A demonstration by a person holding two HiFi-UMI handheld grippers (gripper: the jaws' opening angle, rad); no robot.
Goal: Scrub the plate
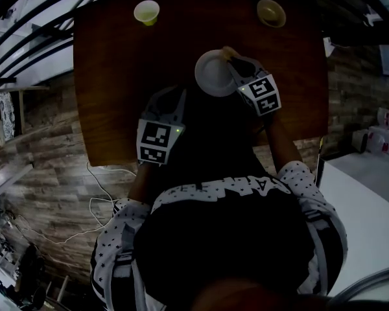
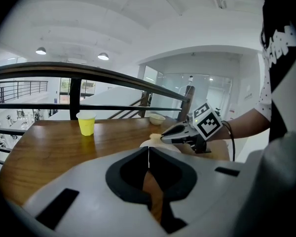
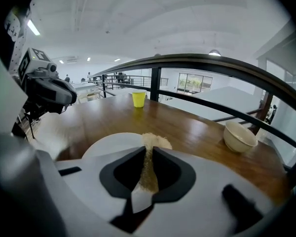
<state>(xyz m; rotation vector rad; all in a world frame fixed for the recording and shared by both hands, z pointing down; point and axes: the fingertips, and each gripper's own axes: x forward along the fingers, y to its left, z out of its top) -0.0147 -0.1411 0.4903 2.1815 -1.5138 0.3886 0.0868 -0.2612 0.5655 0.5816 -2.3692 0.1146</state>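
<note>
A white plate (image 1: 212, 75) lies on the dark wooden table (image 1: 117, 76), in the middle toward the far side. My right gripper (image 1: 233, 61) is shut on a tan sponge (image 3: 156, 141), whose tip sticks out past the jaws and rests over the plate's (image 3: 111, 144) right rim. In the left gripper view the sponge (image 2: 155, 136) shows at the tip of the right gripper (image 2: 179, 133), above the plate (image 2: 149, 143). My left gripper (image 1: 177, 98) hovers near the plate's left side, apart from it. Its jaws (image 2: 148, 153) are shut with nothing between them.
A yellow cup (image 1: 146, 12) stands at the table's far left and a cream bowl (image 1: 271, 12) at its far right. A black railing (image 3: 197, 63) runs just beyond the table's far edge. A white cable (image 1: 100, 193) trails on the wooden floor at the left.
</note>
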